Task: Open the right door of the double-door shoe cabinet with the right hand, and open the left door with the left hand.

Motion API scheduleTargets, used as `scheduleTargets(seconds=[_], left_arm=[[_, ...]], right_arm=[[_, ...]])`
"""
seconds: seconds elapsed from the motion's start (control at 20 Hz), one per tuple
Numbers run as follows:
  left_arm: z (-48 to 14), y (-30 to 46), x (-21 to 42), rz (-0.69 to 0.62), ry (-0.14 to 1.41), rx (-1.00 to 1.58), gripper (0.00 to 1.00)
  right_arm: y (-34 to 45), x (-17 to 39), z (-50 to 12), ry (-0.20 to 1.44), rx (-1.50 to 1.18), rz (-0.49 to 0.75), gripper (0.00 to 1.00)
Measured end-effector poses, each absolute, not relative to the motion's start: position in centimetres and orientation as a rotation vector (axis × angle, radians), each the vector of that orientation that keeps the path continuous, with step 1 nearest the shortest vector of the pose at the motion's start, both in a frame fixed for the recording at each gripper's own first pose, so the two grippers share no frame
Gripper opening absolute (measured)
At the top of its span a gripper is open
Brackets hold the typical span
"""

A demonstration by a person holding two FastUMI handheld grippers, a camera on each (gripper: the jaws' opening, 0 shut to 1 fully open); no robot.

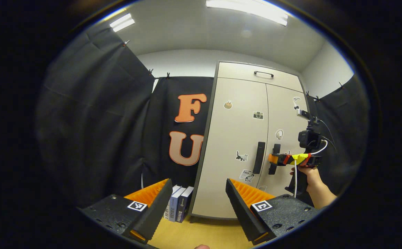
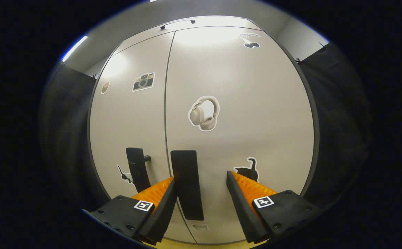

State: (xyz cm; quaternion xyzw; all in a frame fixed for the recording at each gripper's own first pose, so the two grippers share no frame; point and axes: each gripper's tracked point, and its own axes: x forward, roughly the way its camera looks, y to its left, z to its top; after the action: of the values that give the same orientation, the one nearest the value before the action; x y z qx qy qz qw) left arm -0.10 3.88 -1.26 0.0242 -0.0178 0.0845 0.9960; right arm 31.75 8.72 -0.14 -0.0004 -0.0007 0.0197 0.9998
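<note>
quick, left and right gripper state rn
Left gripper: open, holding nothing, back from the shoe cabinet.
Right gripper: open, fingers either side of the right door handle, not clamped.

This is a small recording booth made to look like a bit of a home. Black cloth [image 1: 93,114] hangs clipped up as walls, with bright strip lights [image 1: 247,10] on a plain white ceiling. A tall shoe cabinet [image 1: 242,138] with stickers stands on a wooden floor [image 1: 201,235] — a few books [image 1: 180,204] lean beside it on its left.
</note>
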Motion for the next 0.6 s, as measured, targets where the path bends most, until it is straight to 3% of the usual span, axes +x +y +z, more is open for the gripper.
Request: scheduleTargets(seconds=[0.25,0.35,0.45,0.5,0.55,0.6], left_arm=[[-1.0,3.7,-0.4,0.175,-0.047,0.056,0.92],[-0.7,3.7,-1.0,0.179,-0.051,0.069,0.95],[-0.4,3.7,-1.4,0.182,-0.057,0.072,0.94],[-0.2,3.6,-1.6,0.181,-0.059,0.067,0.94],[-0.1,3.5,-1.8,0.178,-0.061,0.057,0.94],[-0.1,3.5,-1.9,0.174,-0.062,0.048,0.94]], right_arm=[[9.6,31.9,-0.6,-0.034,-0.038,0.049,0.86],[11.0,31.2,-1.2,-0.008,-0.030,0.114,0.70],[11.0,31.6,-1.0,-0.020,-0.035,0.134,0.38],[11.0,31.9,-0.9,-0.017,-0.026,0.147,0.38],[11.1,31.8,-1.2,0.008,-0.013,0.156,0.26],[11.1,31.7,-1.2,0.015,-0.011,0.161,0.26]])
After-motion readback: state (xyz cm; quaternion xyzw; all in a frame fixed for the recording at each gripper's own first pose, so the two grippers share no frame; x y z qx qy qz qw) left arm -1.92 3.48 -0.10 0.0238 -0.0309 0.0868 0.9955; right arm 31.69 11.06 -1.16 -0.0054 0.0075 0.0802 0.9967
